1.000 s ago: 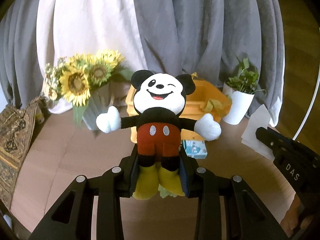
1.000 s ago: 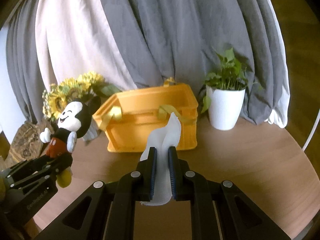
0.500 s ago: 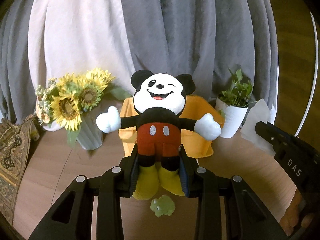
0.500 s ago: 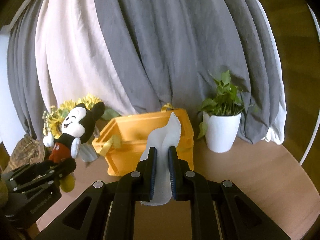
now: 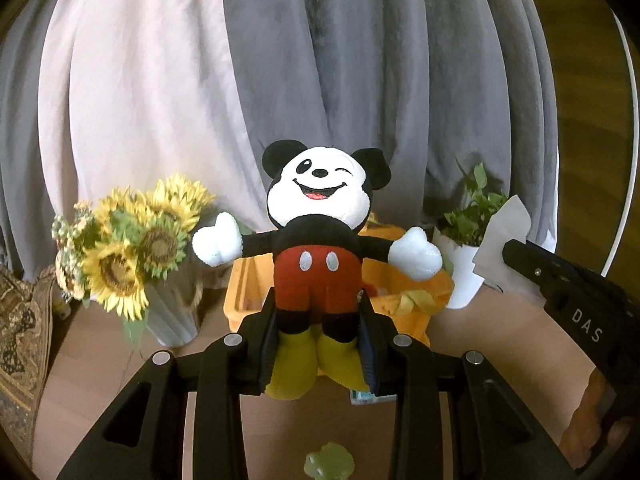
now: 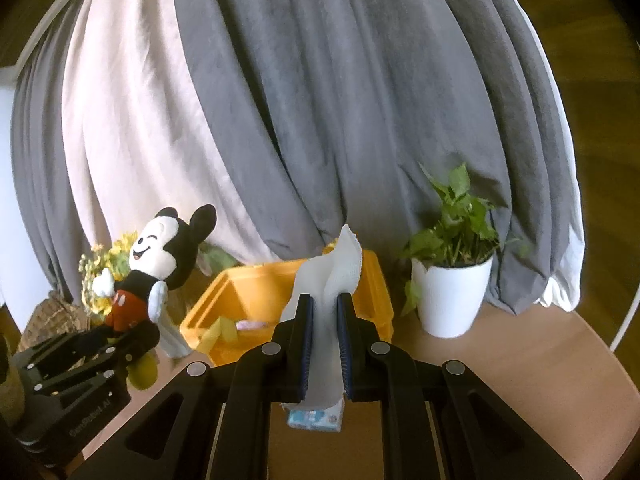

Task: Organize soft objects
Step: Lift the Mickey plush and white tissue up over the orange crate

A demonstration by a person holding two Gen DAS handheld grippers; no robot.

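Two-handed carry toward the yellow storage bin (image 6: 256, 300). The left gripper (image 5: 318, 356) is closed on the legs of the Mickey Mouse plush (image 5: 320, 248), which stands upright above the jaws with arms spread. The right gripper (image 6: 323, 344) is clamped on a white cloth (image 6: 334, 268), whose free end rises above the pads and curls over. Both loads hang above the round wooden table (image 6: 520, 360), in front of the bin; the bin sits between the sunflower vase (image 5: 132, 256) and the potted plant (image 6: 456, 280), against grey curtains (image 6: 320, 100).

To do this step well, each load probably needs to pass over the near rim of the bin before the jaws part, since a low approach would likely catch the plush's yellow feet or drag the cloth's lower end. Delivering one item at a time seems wiser, as the grippers lie close together. The bin already appears to hold some small items, so aim for the free area. A tissue pack (image 6: 316, 418) and a small green toy (image 5: 329, 465) lie on the table below.
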